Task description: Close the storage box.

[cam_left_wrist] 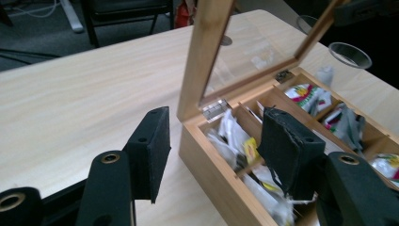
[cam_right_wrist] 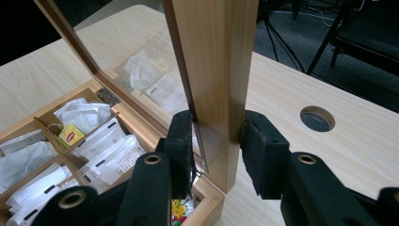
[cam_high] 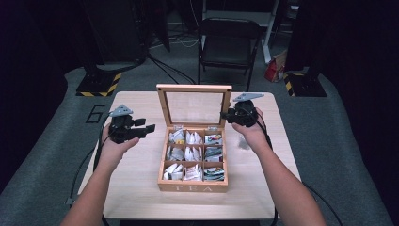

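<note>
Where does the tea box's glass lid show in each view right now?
High view: lid upright at table centre, behind the compartments.
Left gripper view: lid at upper centre-right, tilted, above the box.
Right gripper view: lid frame edge at centre, between the right gripper pads.
Shared landmark: the hinge.

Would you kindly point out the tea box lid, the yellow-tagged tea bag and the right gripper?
tea box lid point(cam_right_wrist: 216, 70), right gripper view, on its wooden side frame.
yellow-tagged tea bag point(cam_right_wrist: 70, 133), right gripper view, on its yellow tag.
right gripper point(cam_right_wrist: 217, 141), right gripper view, midway between its fingertips.
</note>
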